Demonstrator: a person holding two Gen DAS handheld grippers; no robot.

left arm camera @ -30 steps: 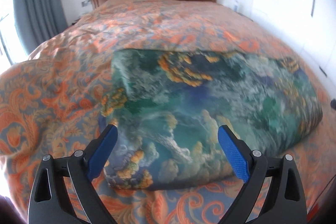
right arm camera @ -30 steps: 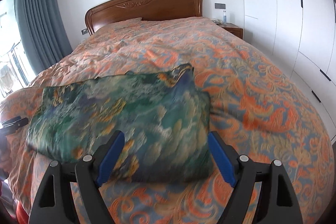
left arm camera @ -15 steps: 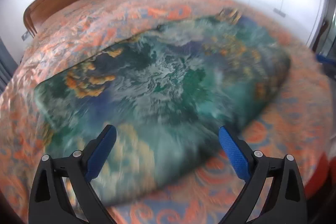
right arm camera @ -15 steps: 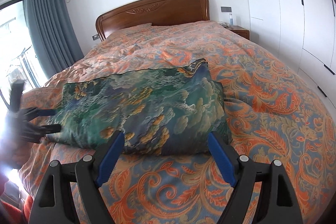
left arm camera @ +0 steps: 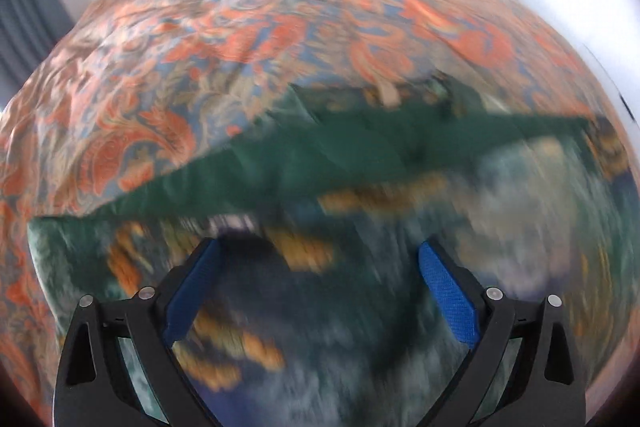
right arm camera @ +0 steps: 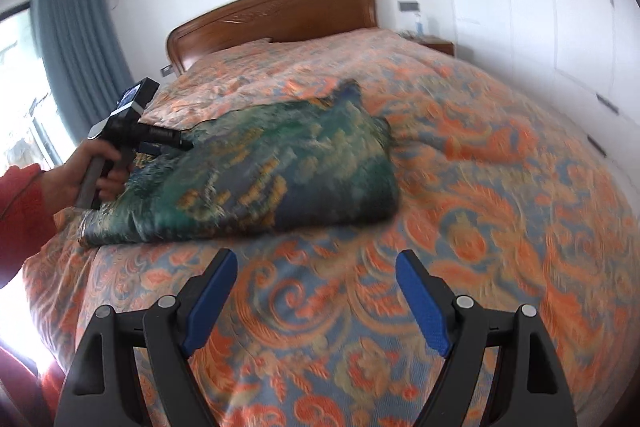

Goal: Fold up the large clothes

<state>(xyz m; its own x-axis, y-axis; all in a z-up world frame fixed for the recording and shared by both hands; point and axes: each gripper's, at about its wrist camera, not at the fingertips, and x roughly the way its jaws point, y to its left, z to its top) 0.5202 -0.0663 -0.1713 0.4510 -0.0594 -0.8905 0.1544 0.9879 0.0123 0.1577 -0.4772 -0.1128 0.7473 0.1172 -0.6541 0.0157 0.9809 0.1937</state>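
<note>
The folded garment [right arm camera: 280, 171], a green and blue print with orange patches, lies on the orange paisley bedspread [right arm camera: 500, 227]. In the left wrist view the garment [left arm camera: 400, 155] fills the lower half, blurred, with a plain green strip along its far edge. My left gripper [left arm camera: 320, 251] hovers close over it, jaws wide apart and open, nothing pinched. From the right wrist view, the left gripper [right arm camera: 176, 141] reaches over the garment's left end, held by a hand with a red sleeve. My right gripper [right arm camera: 316, 261] is open above bare bedspread, just short of the garment's near edge.
A wooden headboard [right arm camera: 280, 15] stands at the far end of the bed. Grey-blue curtains [right arm camera: 76, 39] and a bright window are on the left. White wardrobe doors [right arm camera: 560, 7] and a nightstand [right arm camera: 436, 45] line the right side.
The left gripper swung in and dropped close over the garment's left end. The right gripper drew back from the garment, so bedspread now lies between its fingers. Both stayed open.
</note>
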